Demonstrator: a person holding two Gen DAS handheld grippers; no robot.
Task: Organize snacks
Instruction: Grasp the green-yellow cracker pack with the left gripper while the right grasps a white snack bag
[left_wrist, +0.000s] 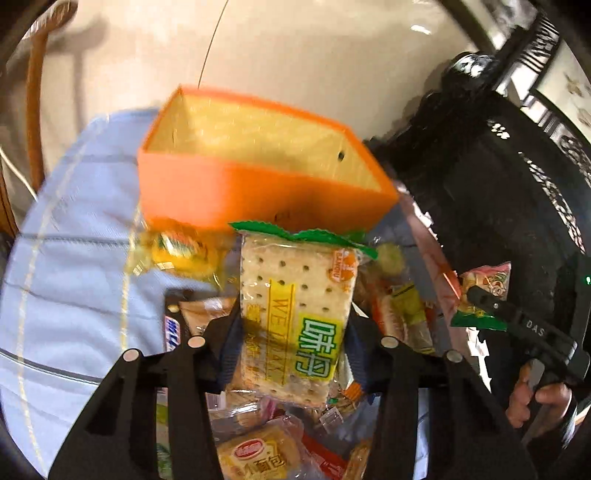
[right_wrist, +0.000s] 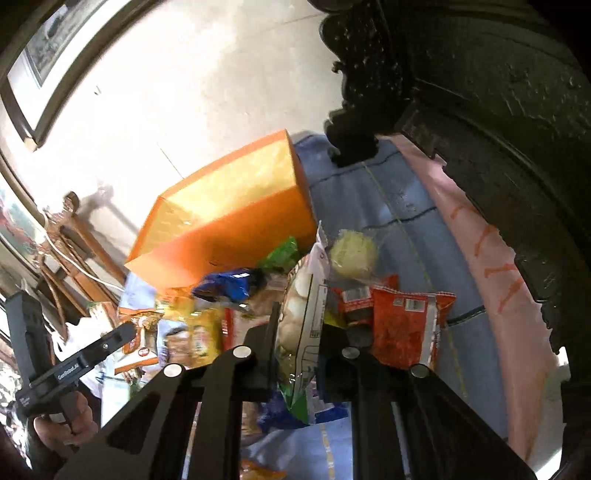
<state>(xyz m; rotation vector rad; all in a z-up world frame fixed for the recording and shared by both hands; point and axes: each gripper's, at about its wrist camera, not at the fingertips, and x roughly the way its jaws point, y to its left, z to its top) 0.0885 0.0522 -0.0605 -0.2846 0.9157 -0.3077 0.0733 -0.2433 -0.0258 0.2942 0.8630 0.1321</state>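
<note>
The left gripper (left_wrist: 291, 343) has its jaws half-closed on a cracker packet (left_wrist: 295, 314), lifted above the snack pile (left_wrist: 258, 443) on the table (left_wrist: 74, 258). The right gripper (right_wrist: 299, 354) is pinched nearly shut on a thin white snack bag (right_wrist: 303, 317). To do this well, I'd carry both over the orange box (left_wrist: 236, 195), at twelve o'clock from the crackers and eleven o'clock from the bag, before letting go. The packet's long axis points toward twelve o'clock, its green crimped end toward the box.

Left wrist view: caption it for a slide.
Left tool grips a cracker packet before the empty orange box.
</note>
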